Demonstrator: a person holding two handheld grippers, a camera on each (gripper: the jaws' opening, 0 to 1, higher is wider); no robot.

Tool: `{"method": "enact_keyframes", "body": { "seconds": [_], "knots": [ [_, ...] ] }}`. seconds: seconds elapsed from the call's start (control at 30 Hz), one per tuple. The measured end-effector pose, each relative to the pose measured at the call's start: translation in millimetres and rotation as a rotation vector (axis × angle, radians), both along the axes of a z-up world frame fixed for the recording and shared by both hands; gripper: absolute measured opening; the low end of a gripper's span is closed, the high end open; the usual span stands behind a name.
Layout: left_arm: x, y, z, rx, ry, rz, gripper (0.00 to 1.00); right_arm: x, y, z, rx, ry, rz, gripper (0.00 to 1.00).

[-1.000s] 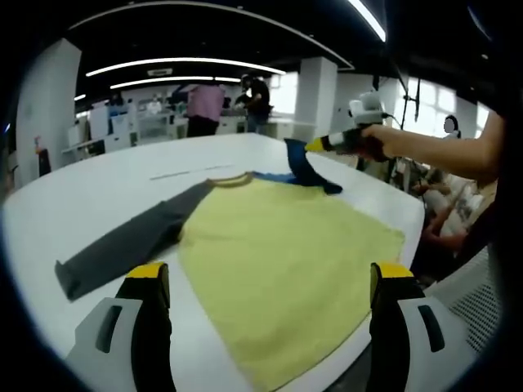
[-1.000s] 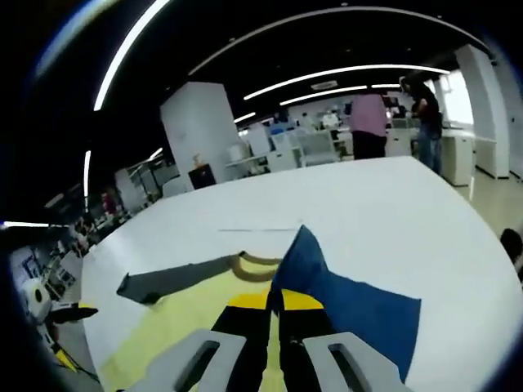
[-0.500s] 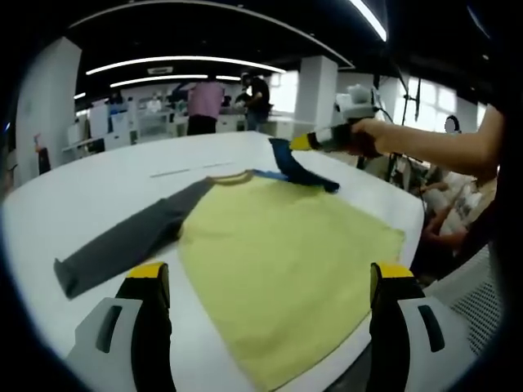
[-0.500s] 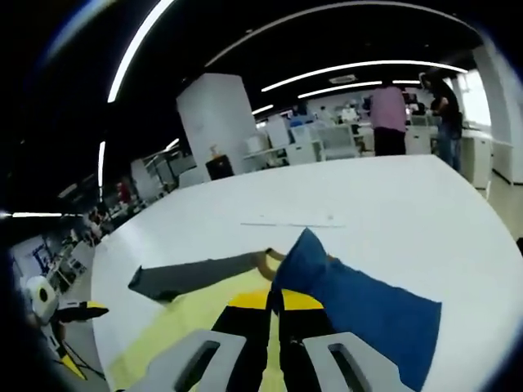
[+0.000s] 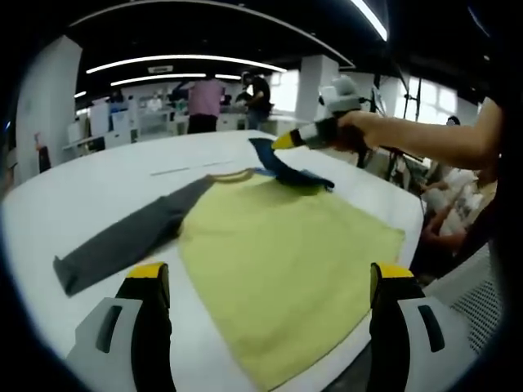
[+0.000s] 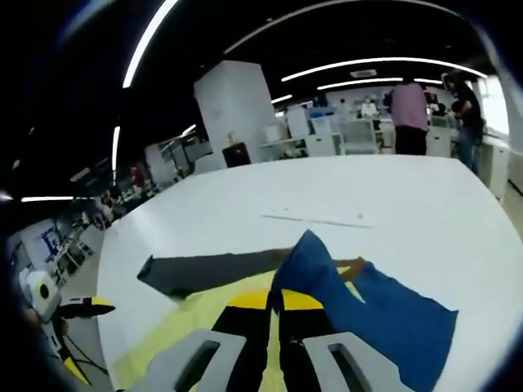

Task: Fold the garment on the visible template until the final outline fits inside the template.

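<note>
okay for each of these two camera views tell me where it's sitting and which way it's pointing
Left gripper view: rides the left gripper, jaws open, low at the table edge, facing across the yellow shirt; the person's arm holds the right gripper.
Right gripper view: rides the right gripper, shut on the blue sleeve, facing over the table.
Shared: shirt, blue sleeve, grey sleeve.
</note>
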State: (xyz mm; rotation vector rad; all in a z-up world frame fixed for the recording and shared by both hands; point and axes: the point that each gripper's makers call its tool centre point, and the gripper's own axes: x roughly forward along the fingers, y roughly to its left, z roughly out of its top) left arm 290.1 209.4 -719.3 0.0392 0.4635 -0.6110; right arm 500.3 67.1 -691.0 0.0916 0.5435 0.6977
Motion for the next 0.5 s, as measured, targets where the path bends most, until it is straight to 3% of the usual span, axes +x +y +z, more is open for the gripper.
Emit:
{"method": "enact_keyframes", "body": {
  "seconds": [0.5],
  "knots": [
    [-1.9,-4.3,-1.4,0.002,0.006,-0.001,0.99,-1.3,37.6,9.5,0.0,-0.017,0.081,0.0]
  ]
}}
